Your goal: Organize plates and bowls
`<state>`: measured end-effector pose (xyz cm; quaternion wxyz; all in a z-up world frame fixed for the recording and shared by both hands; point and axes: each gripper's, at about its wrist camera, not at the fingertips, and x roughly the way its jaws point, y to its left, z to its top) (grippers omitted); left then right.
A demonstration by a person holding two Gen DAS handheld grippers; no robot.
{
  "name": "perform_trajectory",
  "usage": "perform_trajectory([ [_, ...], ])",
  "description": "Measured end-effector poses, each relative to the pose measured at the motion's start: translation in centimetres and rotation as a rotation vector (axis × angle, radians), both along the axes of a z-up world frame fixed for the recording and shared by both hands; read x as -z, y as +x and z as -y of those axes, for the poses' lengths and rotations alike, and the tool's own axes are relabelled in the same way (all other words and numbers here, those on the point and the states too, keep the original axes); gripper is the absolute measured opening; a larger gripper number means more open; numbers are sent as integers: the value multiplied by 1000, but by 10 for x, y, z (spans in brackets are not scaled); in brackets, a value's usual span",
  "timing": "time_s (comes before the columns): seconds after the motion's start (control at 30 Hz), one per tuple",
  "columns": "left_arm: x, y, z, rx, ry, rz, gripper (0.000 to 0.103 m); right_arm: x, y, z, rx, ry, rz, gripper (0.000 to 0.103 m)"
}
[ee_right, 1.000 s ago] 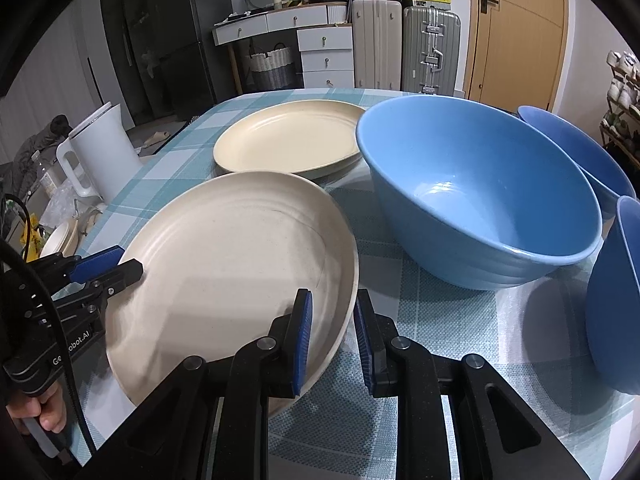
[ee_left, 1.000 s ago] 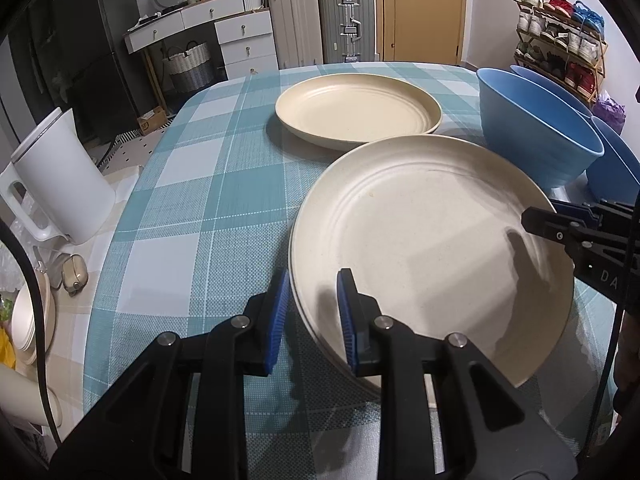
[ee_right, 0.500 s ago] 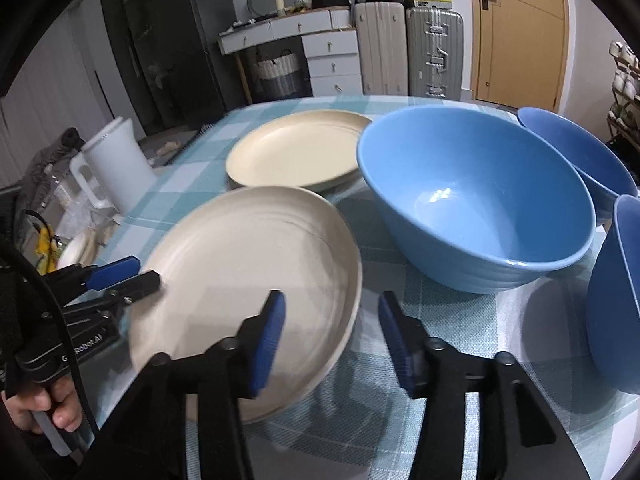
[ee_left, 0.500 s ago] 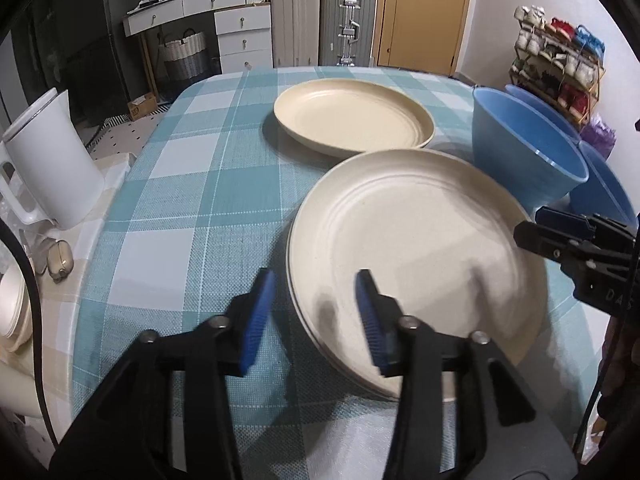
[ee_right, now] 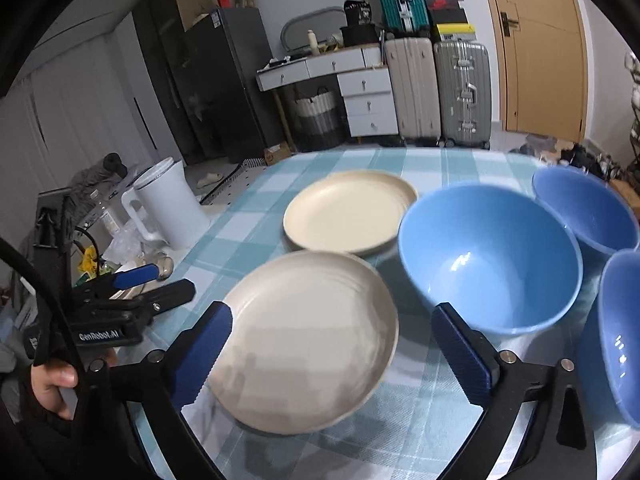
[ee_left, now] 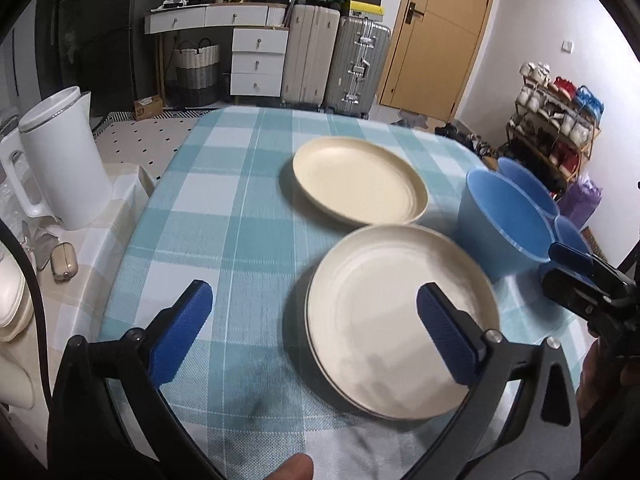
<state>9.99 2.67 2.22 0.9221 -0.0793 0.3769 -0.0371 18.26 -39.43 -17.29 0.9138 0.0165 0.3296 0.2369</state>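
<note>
Left claw (ee_left: 314, 326) opening (angled downward, seemingly) above plate (ee_left: 400, 316).

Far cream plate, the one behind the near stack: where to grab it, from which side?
Grip the far cream plate by its raised rim, one pad above and one under, coming low from the open tablecloth side. The blue bowl crowds the other side.

We see a table under a teal-and-white checked cloth (ee_left: 224, 208). On it: a cream plate (ee_left: 356, 184) at the far middle; nearer, a stack of cream plates (ee_left: 396, 312), the two just apart. Three blue bowls (ee_right: 492, 256) cluster at the right. A white kettle (ee_left: 60, 160) stands on a lower surface left.
</note>
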Motion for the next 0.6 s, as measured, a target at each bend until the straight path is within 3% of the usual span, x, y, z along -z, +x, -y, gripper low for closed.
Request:
perform_trajectory([
  [0.37, -45, 6, -12, -24, -24, 43, 102, -62, 4, 18, -44, 44, 77, 102],
  [0.6, -62, 13, -17, -50, 4, 47, 102, -99, 12, 37, -26, 19, 108, 102],
])
